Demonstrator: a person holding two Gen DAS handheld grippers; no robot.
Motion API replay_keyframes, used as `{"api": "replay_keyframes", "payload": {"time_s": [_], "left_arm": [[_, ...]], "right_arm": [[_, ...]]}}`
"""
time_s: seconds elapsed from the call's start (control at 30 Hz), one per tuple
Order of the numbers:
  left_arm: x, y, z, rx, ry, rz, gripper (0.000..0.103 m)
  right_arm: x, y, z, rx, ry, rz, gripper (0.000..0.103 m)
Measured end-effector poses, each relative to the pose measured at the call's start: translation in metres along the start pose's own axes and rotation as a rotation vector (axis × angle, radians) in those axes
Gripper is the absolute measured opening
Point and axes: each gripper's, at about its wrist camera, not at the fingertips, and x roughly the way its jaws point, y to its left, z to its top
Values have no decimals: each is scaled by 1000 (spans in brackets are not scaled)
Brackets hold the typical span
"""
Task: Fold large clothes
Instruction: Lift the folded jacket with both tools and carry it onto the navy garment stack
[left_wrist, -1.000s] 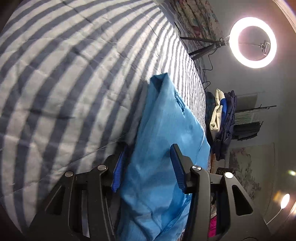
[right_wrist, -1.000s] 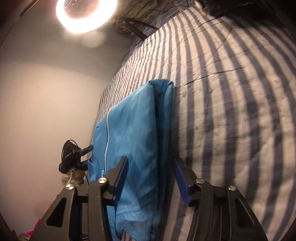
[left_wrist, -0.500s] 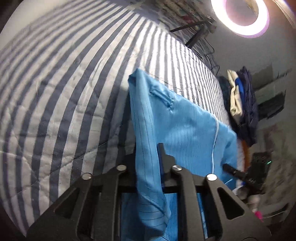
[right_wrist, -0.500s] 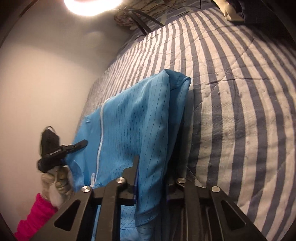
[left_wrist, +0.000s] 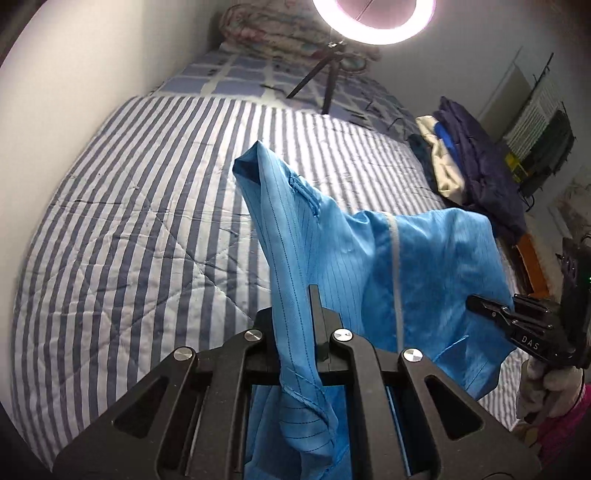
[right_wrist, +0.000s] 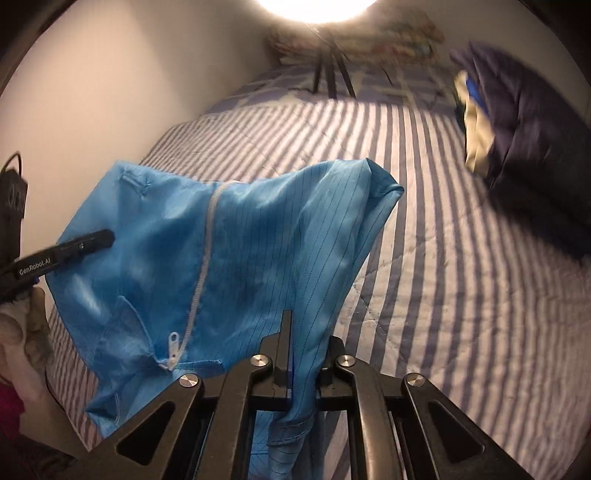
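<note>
A blue pinstriped garment (left_wrist: 406, 266) with a white zip hangs lifted above the striped bed (left_wrist: 129, 229). My left gripper (left_wrist: 295, 325) is shut on one edge of it. My right gripper (right_wrist: 304, 362) is shut on the opposite edge of the garment (right_wrist: 240, 240). The cloth is stretched between the two grippers, with its far fold raised off the quilt. The right gripper also shows at the right of the left wrist view (left_wrist: 517, 325), and the left gripper at the left of the right wrist view (right_wrist: 62, 254).
A pile of dark and cream clothes (left_wrist: 472, 173) lies at the bed's right side (right_wrist: 517, 122). A ring light on a tripod (left_wrist: 373, 18) stands at the head of the bed by patterned pillows. A wall runs along the left.
Both grippers have closed on the garment's edges and lifted it off the bed. It was lying folded flat on the quilt a second ago.
</note>
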Motion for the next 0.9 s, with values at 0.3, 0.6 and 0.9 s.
{"api": "replay_keyframes", "payload": {"time_s": [0.3, 0.6, 0.9], "left_arm": [[-62, -44, -20, 69, -90, -11, 5], [-110, -93, -44, 153, -180, -34, 5], [-128, -143, -50, 199, -229, -77, 5]], "right_arm": [[-73, 39, -21, -107, -98, -126, 4], [-126, 43, -37, -99, -192, -206, 4], [-166, 28, -51, -75, -258, -228, 4]]}}
